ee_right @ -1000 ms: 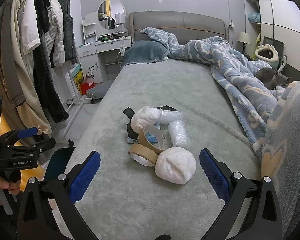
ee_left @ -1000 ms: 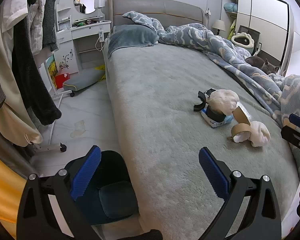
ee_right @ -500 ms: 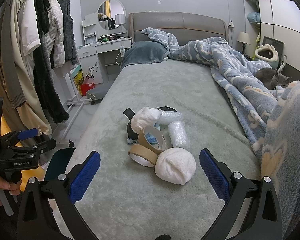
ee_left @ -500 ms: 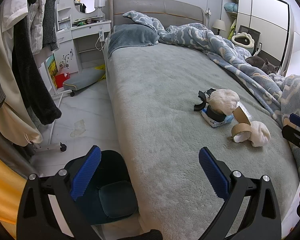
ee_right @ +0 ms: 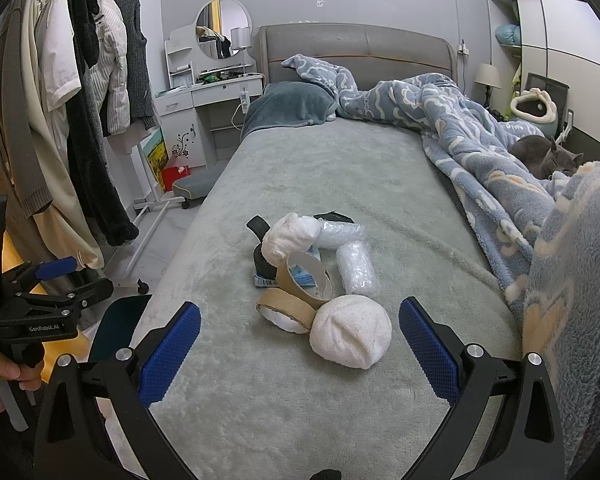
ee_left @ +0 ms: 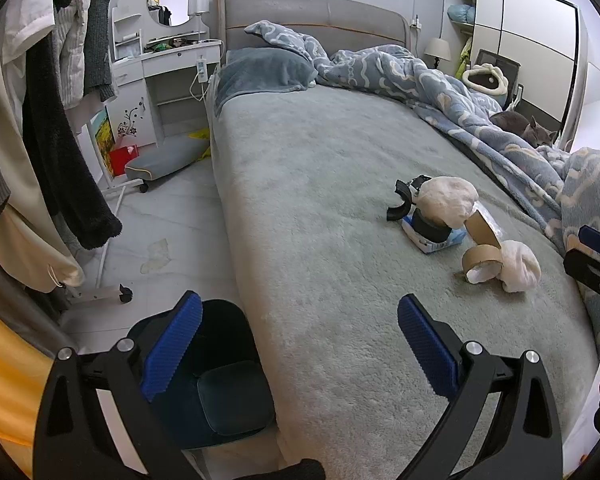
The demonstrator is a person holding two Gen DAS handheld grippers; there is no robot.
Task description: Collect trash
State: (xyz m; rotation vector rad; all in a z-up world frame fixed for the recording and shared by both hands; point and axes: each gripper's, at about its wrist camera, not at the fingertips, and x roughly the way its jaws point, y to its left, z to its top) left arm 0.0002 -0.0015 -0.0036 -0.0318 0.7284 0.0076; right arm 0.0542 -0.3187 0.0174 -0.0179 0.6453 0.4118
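A heap of trash lies on the grey-green bed (ee_right: 380,184): a white wad (ee_right: 351,330) nearest me, two empty brown tape cores (ee_right: 286,307), two bubble-wrap rolls (ee_right: 358,268), another white wad (ee_right: 290,234), black scraps and a blue packet. My right gripper (ee_right: 299,350) is open, just short of the near wad. In the left wrist view the same heap (ee_left: 444,216) sits to the right. My left gripper (ee_left: 299,344) is open over the bed's left edge, above a dark blue bin (ee_left: 208,376) on the floor.
A blue patterned blanket (ee_right: 480,152) covers the bed's right side, with a grey cat (ee_right: 546,156) lying on it. Clothes hang on a rack (ee_right: 80,100) at the left. A white dressing table (ee_right: 208,96), a low cushioned stool (ee_left: 164,158) and a red box stand beyond.
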